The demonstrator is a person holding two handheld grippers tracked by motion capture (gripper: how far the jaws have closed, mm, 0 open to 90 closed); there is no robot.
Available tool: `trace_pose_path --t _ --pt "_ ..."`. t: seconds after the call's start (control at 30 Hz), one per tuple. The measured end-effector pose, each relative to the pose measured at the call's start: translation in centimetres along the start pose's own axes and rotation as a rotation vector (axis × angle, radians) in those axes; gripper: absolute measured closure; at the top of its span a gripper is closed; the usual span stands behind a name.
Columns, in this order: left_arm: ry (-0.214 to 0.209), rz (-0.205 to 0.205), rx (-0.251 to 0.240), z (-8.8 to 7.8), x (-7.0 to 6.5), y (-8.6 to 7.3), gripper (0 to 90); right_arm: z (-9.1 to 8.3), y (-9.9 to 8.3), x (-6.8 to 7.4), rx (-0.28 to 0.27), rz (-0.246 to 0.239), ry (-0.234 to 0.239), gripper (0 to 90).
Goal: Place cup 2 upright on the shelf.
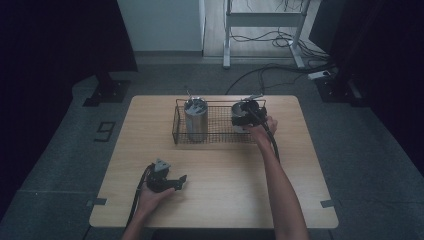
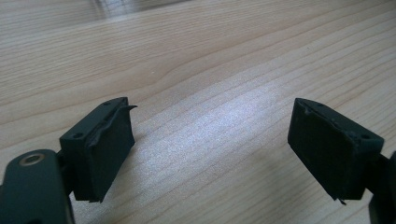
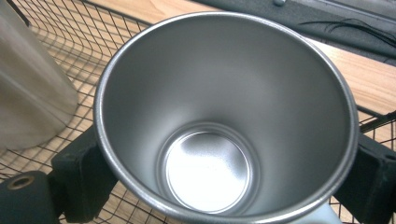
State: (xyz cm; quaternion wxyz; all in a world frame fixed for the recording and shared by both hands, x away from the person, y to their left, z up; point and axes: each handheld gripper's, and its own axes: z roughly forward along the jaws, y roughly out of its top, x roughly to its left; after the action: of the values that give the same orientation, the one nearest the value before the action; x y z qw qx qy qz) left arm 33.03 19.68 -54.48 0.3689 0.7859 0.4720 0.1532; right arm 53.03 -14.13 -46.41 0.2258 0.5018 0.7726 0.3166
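Observation:
A black wire basket (image 1: pixel 216 131) stands at the far middle of the wooden table (image 1: pixel 230 195). One tall steel cup (image 1: pixel 196 120) stands upright in its left half. My right gripper (image 1: pixel 248 116) is over the basket's right end, shut on a second steel cup (image 1: pixel 241 111). In the right gripper view this cup (image 3: pixel 224 93) is seen from above, empty, with the right gripper (image 3: pixel 226 179) clamping its outside from both sides above the basket's mesh (image 3: pixel 60 32). My left gripper (image 1: pixel 181 181) rests on the table near the front left. Its jaws stand apart, and nothing lies between them (image 2: pixel 210 126).
The other cup's side (image 3: pixel 28 93) is close on the left in the right gripper view. Bare wood (image 2: pixel 201 56) lies ahead of the left gripper. Beyond the table are a white metal frame (image 1: pixel 262 20) and cables (image 1: pixel 280 67) on the floor.

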Motion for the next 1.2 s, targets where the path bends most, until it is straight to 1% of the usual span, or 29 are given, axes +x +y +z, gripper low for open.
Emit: trace_pose_path --t 0.3,0.4,0.57,0.63,0.67,0.77,0.93,1.1,1.2 --pt "-0.002 0.001 0.003 0.1 0.0 0.0 14.3 0.7 -0.4 0.0 0.025 -0.001 0.006 8.0" --pt "-0.004 0.002 0.004 0.1 0.0 0.0 14.4 1.1 -0.6 0.0 0.047 -0.018 -0.012 8.0" --pt "-0.005 -0.001 0.005 0.0 0.1 0.0 14.5 1.5 -1.0 -0.2 0.059 -0.024 -0.012 7.9" --pt "-0.005 -0.001 0.005 0.0 0.1 0.0 14.5 1.5 -1.1 -0.2 0.056 -0.02 -0.009 7.9" --pt "-0.006 0.0 0.006 0.0 0.1 0.0 14.5 1.5 -1.2 -0.5 0.057 -0.01 -0.003 7.9" --pt "-0.006 0.001 0.006 0.1 0.0 0.0 14.5 1.5 -1.3 -0.5 0.061 -0.017 -0.002 7.9" --pt "-0.006 0.001 0.007 0.1 0.0 -0.1 14.5 1.1 -1.4 -0.7 0.089 -0.004 0.016 7.8" --pt "-0.009 -0.001 0.008 0.1 0.1 0.0 14.5 0.8 -1.5 -0.6 0.101 -0.012 0.015 7.5" --pt "-0.008 0.0 0.009 0.1 0.0 0.0 14.5 0.7 -1.6 -0.6 0.097 -0.009 0.015 7.5"
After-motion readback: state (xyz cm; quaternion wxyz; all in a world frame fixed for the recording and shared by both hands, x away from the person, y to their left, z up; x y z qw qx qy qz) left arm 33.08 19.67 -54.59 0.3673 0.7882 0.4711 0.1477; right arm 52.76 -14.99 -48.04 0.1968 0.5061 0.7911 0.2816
